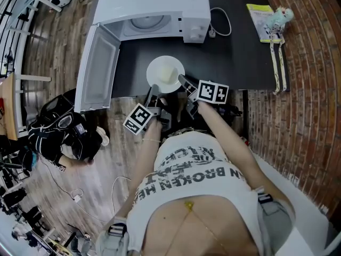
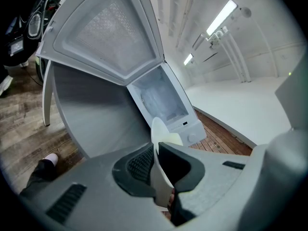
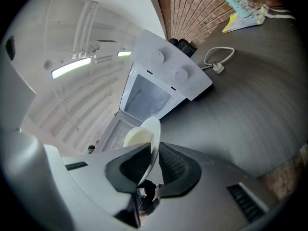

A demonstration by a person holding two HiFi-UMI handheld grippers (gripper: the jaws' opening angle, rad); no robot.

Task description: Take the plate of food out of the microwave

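Dark table (image 1: 240, 52): carries a white microwave (image 1: 154, 1) at its far edge. The microwave door (image 1: 98, 68) stands fully open, swung out to the left, exposing the cavity.

Plate (image 1: 160, 63): round, white, plain, with a shallow raised rim. It is outside the microwave, over the table directly in front of the open cavity. Whether it rests on the surface or is held clear cannot be determined.

Food (image 1: 169, 78): a pale, cream-yellow mass, smooth in outline, covering much of the plate's centre.

Left gripper (image 2: 155, 165): jaws clamped on the plate's near-left rim, which runs edge-on between the pads.

Right gripper (image 3: 154, 162): jaws likewise clamped on the plate's near-right rim. The plate is thus held from two sides.
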